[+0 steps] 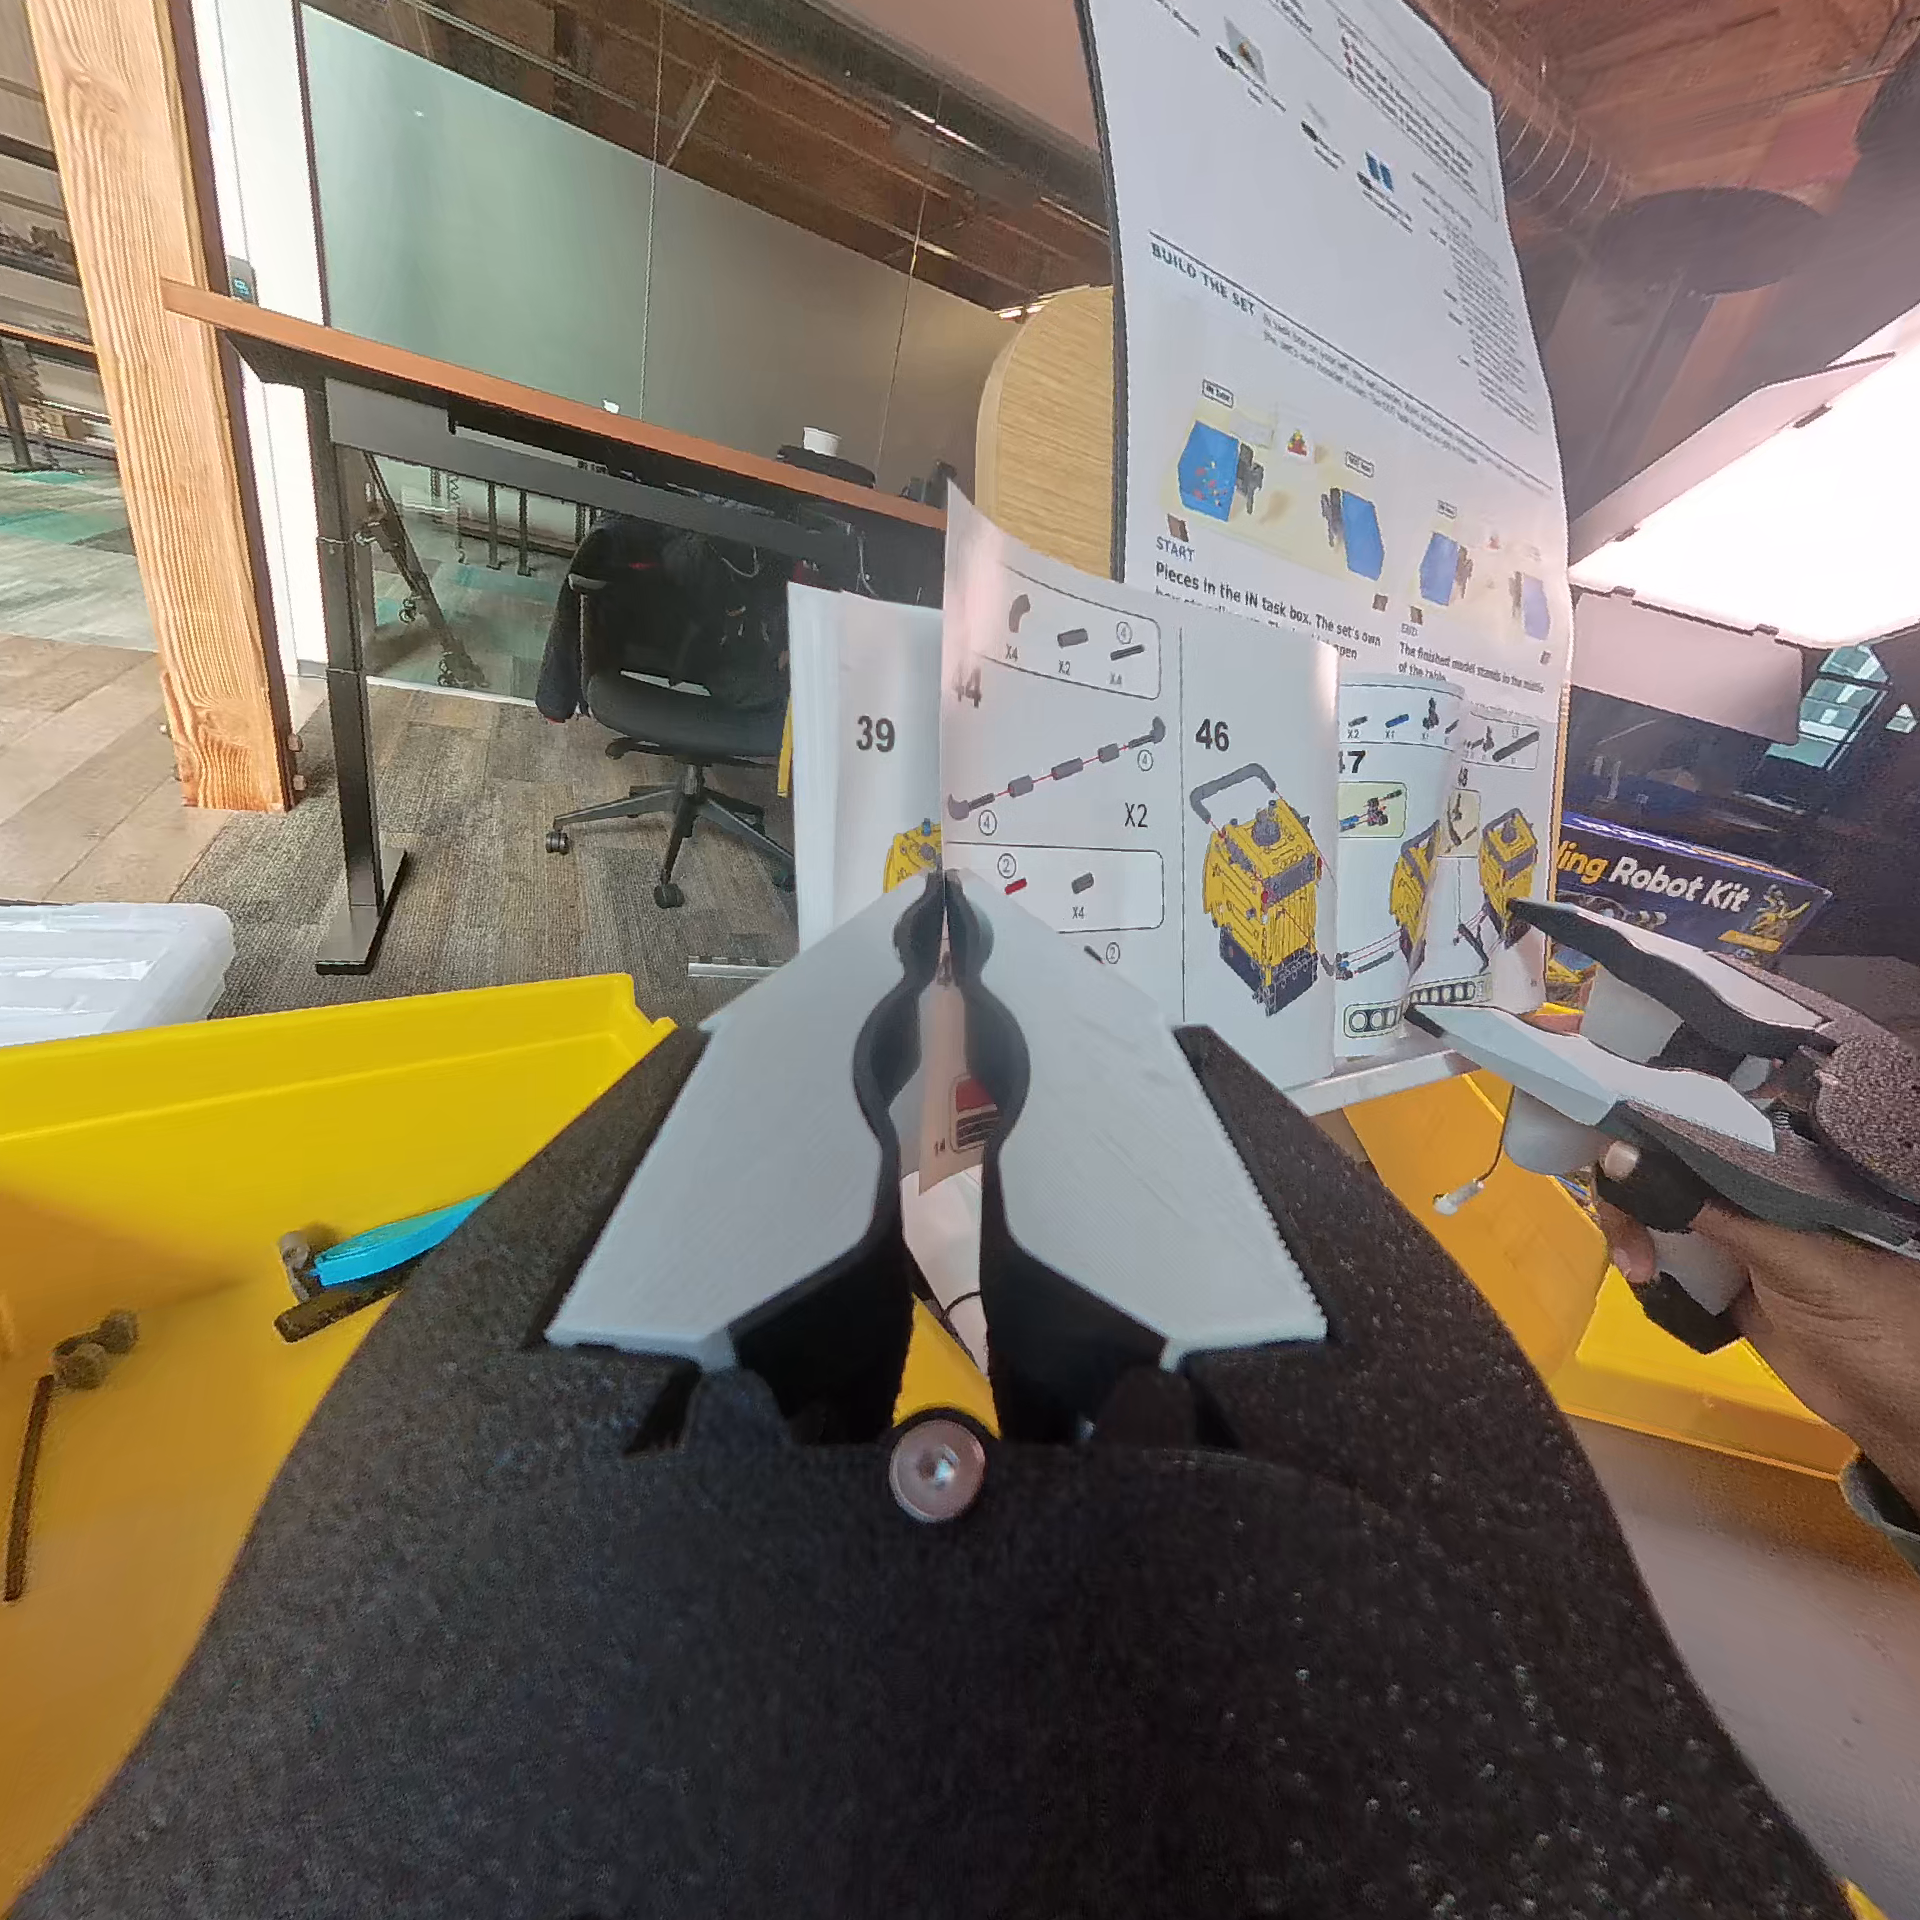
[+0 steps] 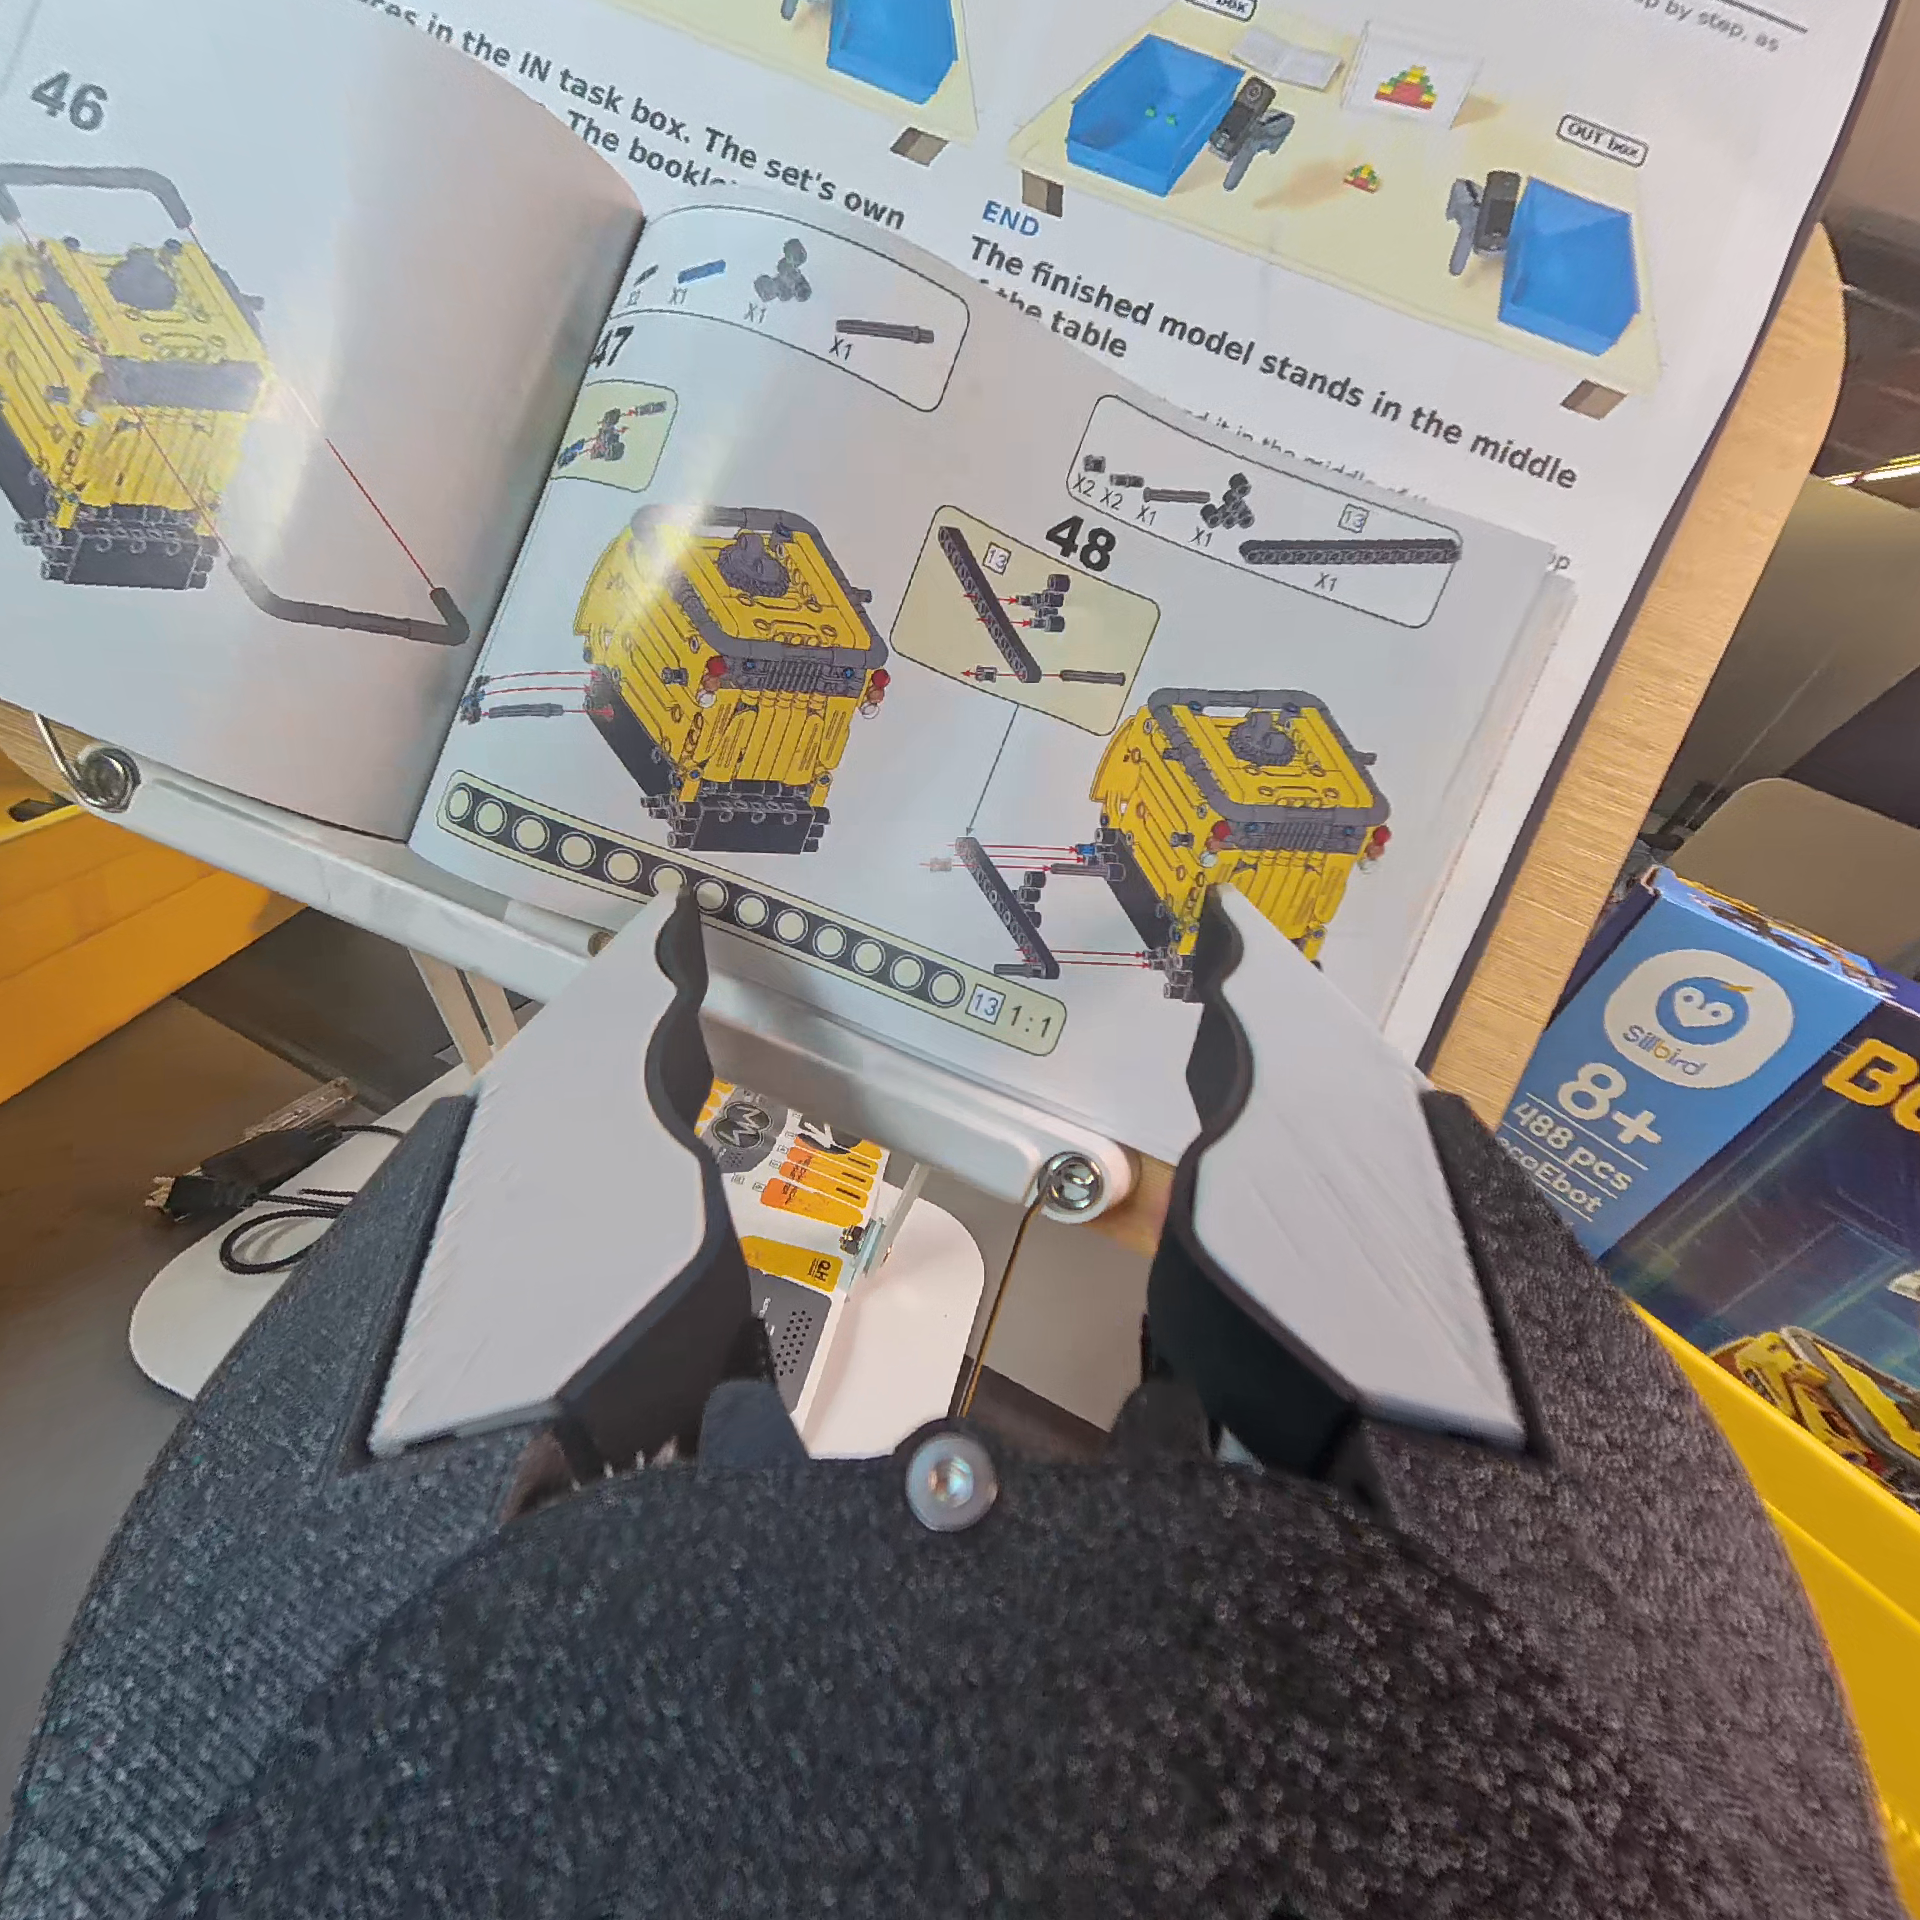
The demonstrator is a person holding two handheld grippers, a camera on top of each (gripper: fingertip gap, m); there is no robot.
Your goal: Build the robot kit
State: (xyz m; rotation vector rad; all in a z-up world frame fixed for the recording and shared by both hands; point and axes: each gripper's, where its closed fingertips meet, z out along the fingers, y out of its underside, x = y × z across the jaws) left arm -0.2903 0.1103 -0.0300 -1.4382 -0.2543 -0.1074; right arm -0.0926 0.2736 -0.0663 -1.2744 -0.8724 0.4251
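Glossy paper leaf of the instruction booklet [image 1: 1060, 790] pinched edge-on between the closed tips of the left gripper [image 1: 943, 902], lifted upright off the spread, probably so the sheet can swing over without creasing. Booklet propped open on a white metal stand [image 2: 914, 1101], tilted for reading, wire page clip [image 2: 83, 769] at its lower left corner. Right gripper [image 2: 945, 914] spread wide and empty, tips just beside the lower edge of the right-hand page, likely steadying it. Behind: large printed instruction sheet [image 2: 1351, 312]. Alongside: blue kit box [image 2: 1704, 1122] resting in a yellow bin [image 2: 1849, 1558]; another yellow bin [image 1: 312, 1101] with small loose parts at left.
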